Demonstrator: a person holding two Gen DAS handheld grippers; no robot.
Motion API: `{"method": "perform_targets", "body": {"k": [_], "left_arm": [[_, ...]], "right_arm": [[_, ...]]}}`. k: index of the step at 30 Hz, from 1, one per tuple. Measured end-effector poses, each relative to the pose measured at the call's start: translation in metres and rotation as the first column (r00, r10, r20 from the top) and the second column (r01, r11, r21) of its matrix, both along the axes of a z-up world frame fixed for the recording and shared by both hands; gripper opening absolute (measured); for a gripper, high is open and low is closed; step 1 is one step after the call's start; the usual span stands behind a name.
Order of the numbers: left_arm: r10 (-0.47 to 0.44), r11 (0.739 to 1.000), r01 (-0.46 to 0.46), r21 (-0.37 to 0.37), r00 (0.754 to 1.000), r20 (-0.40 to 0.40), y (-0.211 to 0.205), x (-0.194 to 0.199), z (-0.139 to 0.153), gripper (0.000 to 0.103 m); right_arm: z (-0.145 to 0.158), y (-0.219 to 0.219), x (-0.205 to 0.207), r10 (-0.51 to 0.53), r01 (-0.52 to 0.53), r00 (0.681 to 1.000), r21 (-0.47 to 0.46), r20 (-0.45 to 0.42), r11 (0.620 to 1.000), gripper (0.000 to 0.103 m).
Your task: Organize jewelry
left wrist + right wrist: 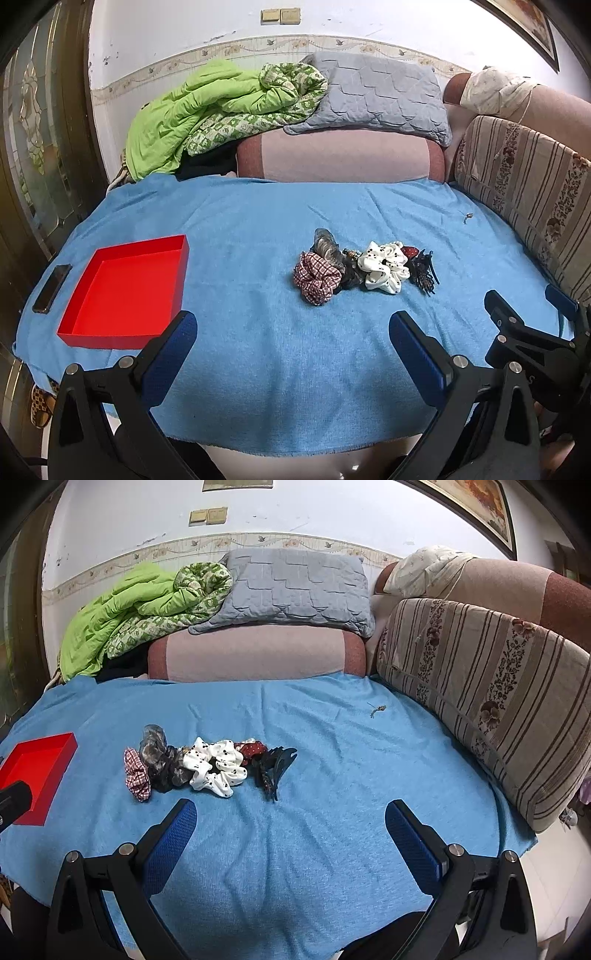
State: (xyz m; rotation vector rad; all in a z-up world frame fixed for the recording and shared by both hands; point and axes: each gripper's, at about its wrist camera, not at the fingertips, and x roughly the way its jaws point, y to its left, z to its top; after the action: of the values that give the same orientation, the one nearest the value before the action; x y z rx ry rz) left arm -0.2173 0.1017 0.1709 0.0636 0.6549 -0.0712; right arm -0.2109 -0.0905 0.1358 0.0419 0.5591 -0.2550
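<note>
A heap of hair accessories lies mid-cloth: a red checked scrunchie, a grey-black scrunchie, a white dotted scrunchie, a red dotted piece and a black claw clip. An empty red tray sits at the left. My left gripper is open and empty, short of the heap. My right gripper is open and empty, near the heap's right; it also shows in the left wrist view.
A blue cloth covers the seat. A black phone lies left of the tray. A small trinket lies at the far right. A striped cushion, grey pillow and green blanket border the cloth.
</note>
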Motion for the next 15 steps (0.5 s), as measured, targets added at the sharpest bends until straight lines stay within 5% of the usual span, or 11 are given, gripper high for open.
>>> {"method": "perform_targets", "body": {"k": [15], "left_arm": [[-0.032, 0.999, 0.032, 0.011, 0.999, -0.027, -0.0049, 0.0034, -0.0082, 0.103]], "right_arm": [[-0.0061, -0.0019, 0.0042, -0.002, 0.002, 1.000, 0.016, -0.023, 1.000, 0.103]]}}
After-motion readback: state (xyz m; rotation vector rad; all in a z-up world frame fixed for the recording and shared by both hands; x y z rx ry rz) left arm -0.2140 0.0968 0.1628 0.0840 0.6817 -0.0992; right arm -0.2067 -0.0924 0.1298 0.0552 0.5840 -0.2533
